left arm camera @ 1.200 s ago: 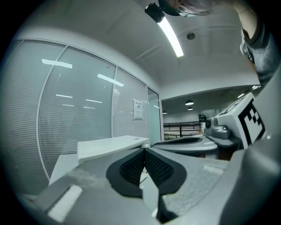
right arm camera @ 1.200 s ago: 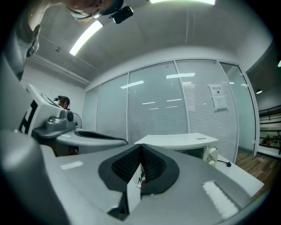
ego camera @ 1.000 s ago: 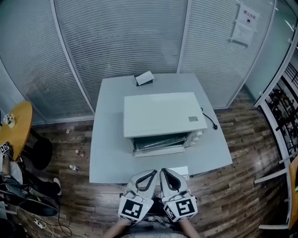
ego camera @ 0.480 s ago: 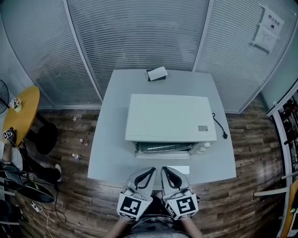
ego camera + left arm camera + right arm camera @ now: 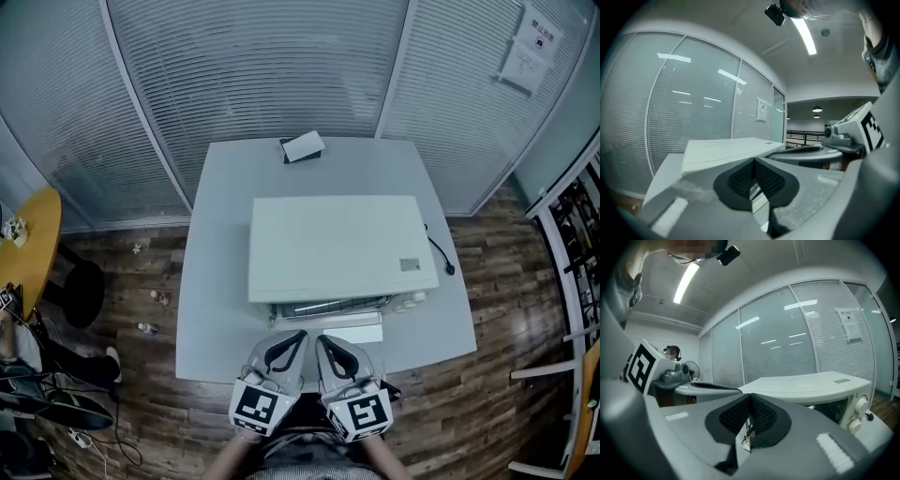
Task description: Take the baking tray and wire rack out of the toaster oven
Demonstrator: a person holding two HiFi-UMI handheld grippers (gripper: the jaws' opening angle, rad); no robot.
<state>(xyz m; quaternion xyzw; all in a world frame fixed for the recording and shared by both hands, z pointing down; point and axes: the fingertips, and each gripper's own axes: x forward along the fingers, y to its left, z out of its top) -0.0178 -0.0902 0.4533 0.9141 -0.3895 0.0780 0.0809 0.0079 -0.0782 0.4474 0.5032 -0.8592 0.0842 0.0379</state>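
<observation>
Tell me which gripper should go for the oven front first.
Right, probably. The right gripper sits nearer the middle of the oven front, and its view shows the window; the left gripper is nearer the front's left end. Both are shut and empty.

Toaster oven point(image 5: 333, 246), frame ctr, is showing off-white; table point(image 5: 211, 300) under it is reading pale grey. Floor point(image 5: 506, 394) is showing brown wood planks. Blinds point(image 5: 253, 84) across the top are running fine horiz. grey stripes. Round table point(image 5: 36, 248), left edge, is glowing yellow. At bottom ctr, left gripper point(image 5: 296, 336) & right gripper point(image 5: 324, 339) are showing light grey shells, cubes point(image 5: 259, 409) wearing B&W square markers; pads point(image 5: 740, 180) are looking black w/ a fine grid.
</observation>
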